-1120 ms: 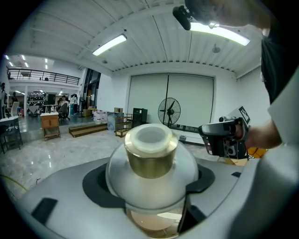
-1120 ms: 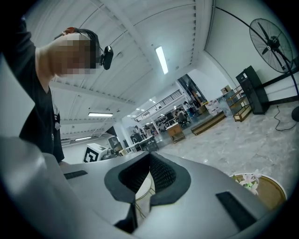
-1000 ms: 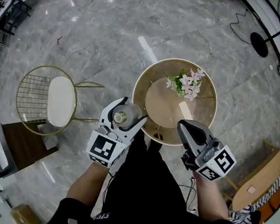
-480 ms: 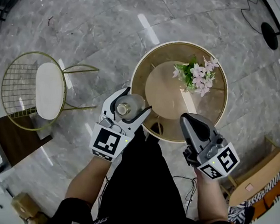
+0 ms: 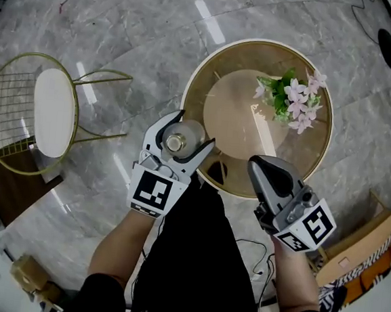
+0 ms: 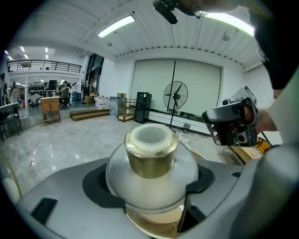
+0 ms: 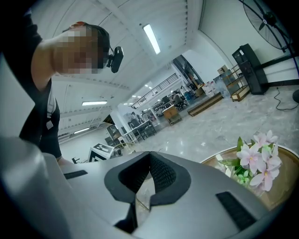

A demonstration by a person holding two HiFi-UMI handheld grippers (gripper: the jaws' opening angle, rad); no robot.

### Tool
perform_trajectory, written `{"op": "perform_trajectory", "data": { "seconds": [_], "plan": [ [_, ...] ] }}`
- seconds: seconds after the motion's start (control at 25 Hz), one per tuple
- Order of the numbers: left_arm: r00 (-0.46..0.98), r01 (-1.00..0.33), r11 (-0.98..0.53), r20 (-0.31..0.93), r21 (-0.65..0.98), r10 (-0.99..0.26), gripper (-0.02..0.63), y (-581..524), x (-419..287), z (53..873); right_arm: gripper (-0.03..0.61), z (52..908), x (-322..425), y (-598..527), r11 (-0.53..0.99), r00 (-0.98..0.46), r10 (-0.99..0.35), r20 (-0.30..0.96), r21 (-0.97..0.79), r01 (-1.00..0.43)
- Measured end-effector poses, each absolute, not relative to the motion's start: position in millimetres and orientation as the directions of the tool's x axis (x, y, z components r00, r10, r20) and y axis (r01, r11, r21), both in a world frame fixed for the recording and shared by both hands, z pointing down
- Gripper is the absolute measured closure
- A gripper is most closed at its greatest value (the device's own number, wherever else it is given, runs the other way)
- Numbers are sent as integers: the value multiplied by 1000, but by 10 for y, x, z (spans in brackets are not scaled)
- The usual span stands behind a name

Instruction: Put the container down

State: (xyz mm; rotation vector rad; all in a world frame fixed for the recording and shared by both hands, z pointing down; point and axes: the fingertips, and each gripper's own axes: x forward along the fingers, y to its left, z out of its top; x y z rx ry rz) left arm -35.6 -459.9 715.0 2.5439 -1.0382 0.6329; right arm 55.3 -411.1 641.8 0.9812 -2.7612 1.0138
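The container is a round frosted-glass jar with a gold collar and a white mouth. My left gripper is shut on it, the jaws hugging its round body, and holds it upright in the air by the near-left rim of the round gold side table. In the left gripper view the container fills the middle between the jaws. My right gripper is shut with nothing in it, over the table's near edge. Its closed jaws meet in the right gripper view.
A bunch of pink flowers with green leaves stands on the table's far right; the flowers show in the right gripper view too. A gold wire chair with a white seat stands on the marble floor at left. Wooden furniture sits at lower right.
The view has shifted: table and flowers sit higher and to the right. The left gripper with the container has risen slightly toward the table's rim. The right gripper has barely moved.
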Motion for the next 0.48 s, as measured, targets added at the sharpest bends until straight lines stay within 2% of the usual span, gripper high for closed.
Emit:
{"op": "perform_trajectory", "data": {
  "seconds": [0.48],
  "plan": [
    [636,-701,-705,548,114,-544,270,-4739,-320,8049,563,7174,323,-4099,617,-825,-470,315,-551,-562]
  ]
}}
